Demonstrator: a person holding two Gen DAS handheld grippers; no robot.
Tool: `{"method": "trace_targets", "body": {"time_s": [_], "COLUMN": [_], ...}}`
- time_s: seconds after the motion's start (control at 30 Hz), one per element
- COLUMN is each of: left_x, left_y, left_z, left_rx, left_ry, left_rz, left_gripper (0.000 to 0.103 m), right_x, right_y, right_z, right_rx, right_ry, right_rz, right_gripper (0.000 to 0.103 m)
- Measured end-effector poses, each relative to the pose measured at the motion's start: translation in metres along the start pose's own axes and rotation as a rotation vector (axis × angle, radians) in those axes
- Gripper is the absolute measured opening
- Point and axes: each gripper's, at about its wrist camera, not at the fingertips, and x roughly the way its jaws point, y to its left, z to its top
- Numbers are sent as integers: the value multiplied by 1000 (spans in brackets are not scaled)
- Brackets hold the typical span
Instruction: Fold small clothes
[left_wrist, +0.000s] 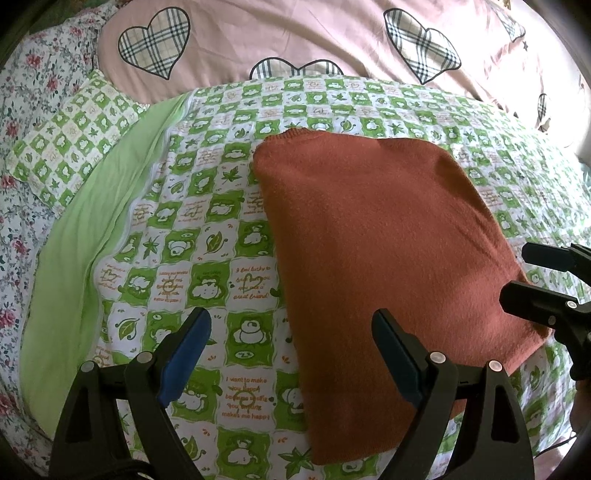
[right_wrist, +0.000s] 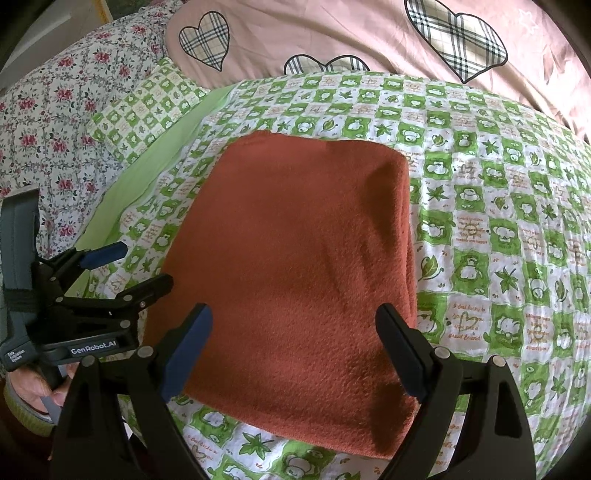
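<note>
With both the left tool (left_wrist: 291, 354) and the right tool (right_wrist: 295, 350) released above the folded rust-orange sweater (right_wrist: 295, 280), a good next fold probably needs each tool to pinch one near corner of the sweater evenly.

The rust-orange knitted garment (left_wrist: 388, 236) lies in front of me, already folded into a compact, roughly rectangular bundle. I see it flat on the bed, on the green-and-white checked quilt (left_wrist: 207, 229), with nothing resting on top of it. Its fabric is fuzzy and fine-textured, one solid colour all over. In my right-side view the garment (right_wrist: 295, 266) has straight side edges, and the right side shows a thick, doubled fold running down its length. A ribbed hem or cuff edge shows at the far left corner in my left-side view. Soft creases cross the upper right part; the near edge is slightly rounded.
</note>
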Motion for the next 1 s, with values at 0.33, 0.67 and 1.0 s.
{"method": "trace_targets", "body": {"time_s": [0.33, 0.67, 1.0], "left_x": [2, 8, 10], "left_y": [-1, 3, 5], "left_z": [4, 18, 20], "left_rx": [10, -7, -9], "left_ry": [-2, -3, 3], "left_rz": [-9, -22, -18], "left_gripper": [89, 89, 89], "right_x": [0, 2, 4], "right_y": [1, -6, -8], "right_z": [2, 14, 14], "right_rx": [2, -17, -15], "right_ry": [-5, -12, -7], "right_rz": [0, 1, -2], "right_gripper": [90, 90, 90]}}
